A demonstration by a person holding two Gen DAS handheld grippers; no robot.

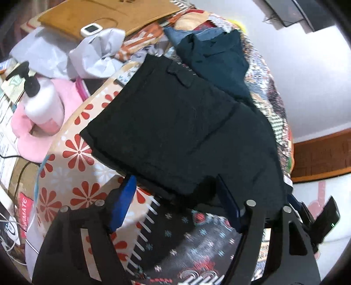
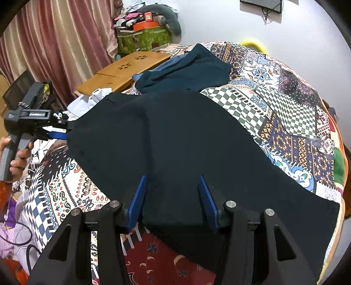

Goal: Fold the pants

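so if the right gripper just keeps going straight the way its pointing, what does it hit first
Most likely the black pants. The right gripper is open and points along the bed, and the dark fabric already lies between its blue fingers. Beyond that lies the teal garment, though depth is hard to judge.

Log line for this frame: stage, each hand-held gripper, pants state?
stage: mid-fold | left hand-held gripper: open at pants edge | right hand-held gripper: open, straddling pants | pants: flat on bed

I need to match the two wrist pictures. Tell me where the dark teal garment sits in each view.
Left wrist: teal garment upper right, behind the black pants.
Right wrist: teal garment top centre, beyond the black pants.
Shared landmark: wooden lap desk.
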